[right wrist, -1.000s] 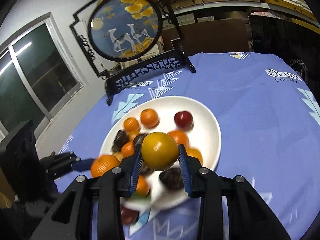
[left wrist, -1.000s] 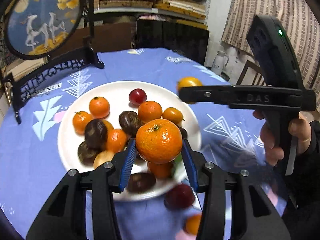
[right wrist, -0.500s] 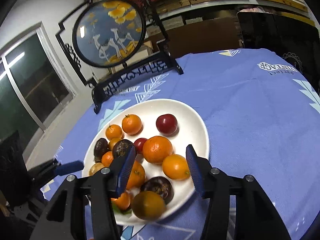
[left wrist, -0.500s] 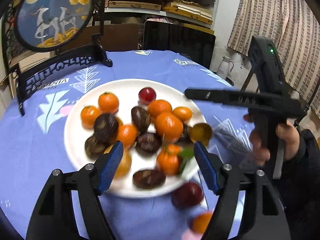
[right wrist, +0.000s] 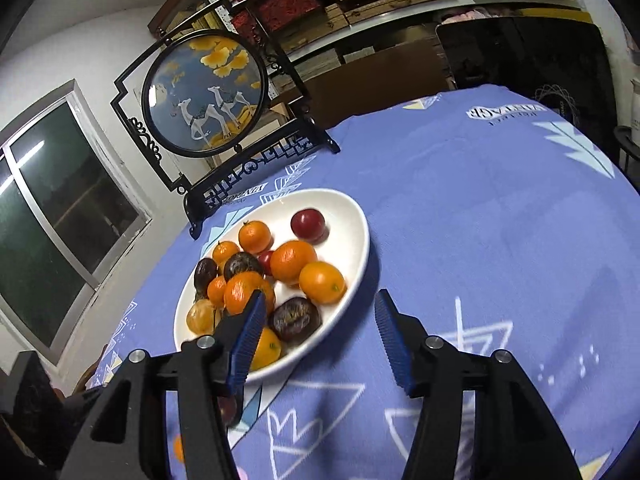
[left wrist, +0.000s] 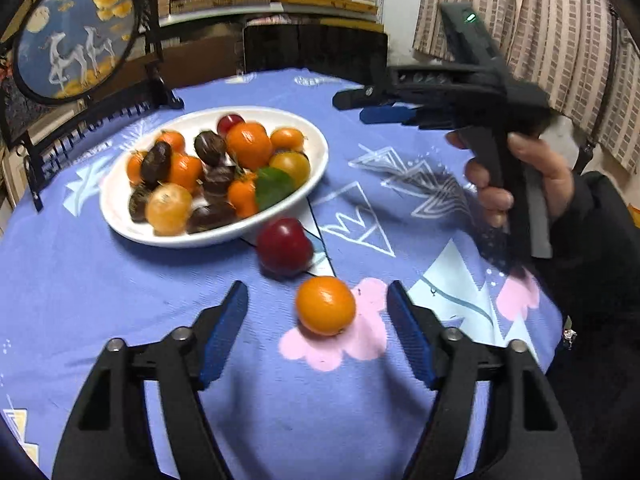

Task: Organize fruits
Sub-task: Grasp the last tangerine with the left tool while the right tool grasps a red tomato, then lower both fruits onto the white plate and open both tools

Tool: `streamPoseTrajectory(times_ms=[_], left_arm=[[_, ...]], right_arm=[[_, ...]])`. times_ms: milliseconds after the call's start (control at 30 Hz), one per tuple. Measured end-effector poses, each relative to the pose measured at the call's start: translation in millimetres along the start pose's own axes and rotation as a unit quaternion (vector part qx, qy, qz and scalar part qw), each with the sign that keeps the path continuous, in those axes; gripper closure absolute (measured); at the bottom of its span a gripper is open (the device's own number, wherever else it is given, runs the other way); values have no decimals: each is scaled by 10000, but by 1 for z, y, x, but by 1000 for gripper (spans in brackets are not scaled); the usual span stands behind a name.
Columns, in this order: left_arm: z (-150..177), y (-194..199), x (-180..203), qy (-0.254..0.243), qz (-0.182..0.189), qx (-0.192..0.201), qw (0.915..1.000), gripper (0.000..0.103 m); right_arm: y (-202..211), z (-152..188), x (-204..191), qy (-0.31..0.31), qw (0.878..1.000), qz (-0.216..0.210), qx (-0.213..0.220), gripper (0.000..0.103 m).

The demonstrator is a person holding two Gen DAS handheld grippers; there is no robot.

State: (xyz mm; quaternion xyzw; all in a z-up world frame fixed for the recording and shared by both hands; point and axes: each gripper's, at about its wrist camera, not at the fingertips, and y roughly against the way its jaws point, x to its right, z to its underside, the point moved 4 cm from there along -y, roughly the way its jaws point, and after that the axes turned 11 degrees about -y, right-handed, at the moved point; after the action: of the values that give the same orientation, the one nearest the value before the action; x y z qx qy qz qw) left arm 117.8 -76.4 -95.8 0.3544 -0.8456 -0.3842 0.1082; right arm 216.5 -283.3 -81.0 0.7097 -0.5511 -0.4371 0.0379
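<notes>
Our left hand-held gripper [left wrist: 318, 332] hangs spread and empty over the bench [left wrist: 100, 300], its jaws bracketing a loose mandarin [left wrist: 325, 305] without touching it, lined up, we judge, to pick it up. A red plum [left wrist: 285, 246] lies just beyond, beside the white plate [left wrist: 120, 216] piled with fruit. Our right hand-held gripper [right wrist: 320, 328] is also spread and empty, hovering by the plate's near rim.

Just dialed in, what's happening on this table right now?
A person is sorting fruit onto the white plate with two handheld grippers. Both are open and empty. The left gripper brackets a loose orange on the blue tablecloth, with a red plum beside the plate. The right gripper hovers over the plate's near edge.
</notes>
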Motion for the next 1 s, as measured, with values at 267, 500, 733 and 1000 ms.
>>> streamPoseTrajectory(times_ms=[267,500,733,1000], left_arm=[[6,-21,1,140,22,-380,9992,68],[17,16,-19,525,-222,-13,9984,68],[26,48,-32,697,-468,221,9962,68],[32,54,-38,878,-459,308,9946,68]], right_arm=[[11,32,-6,191,9994,49,-294,46],[4,77,-54,1036,9904,-86,-906,46],[-27,97,-86,1433,9815,148,-1262,46],[-55,105,-93,1523,9759,377,-1515,64]])
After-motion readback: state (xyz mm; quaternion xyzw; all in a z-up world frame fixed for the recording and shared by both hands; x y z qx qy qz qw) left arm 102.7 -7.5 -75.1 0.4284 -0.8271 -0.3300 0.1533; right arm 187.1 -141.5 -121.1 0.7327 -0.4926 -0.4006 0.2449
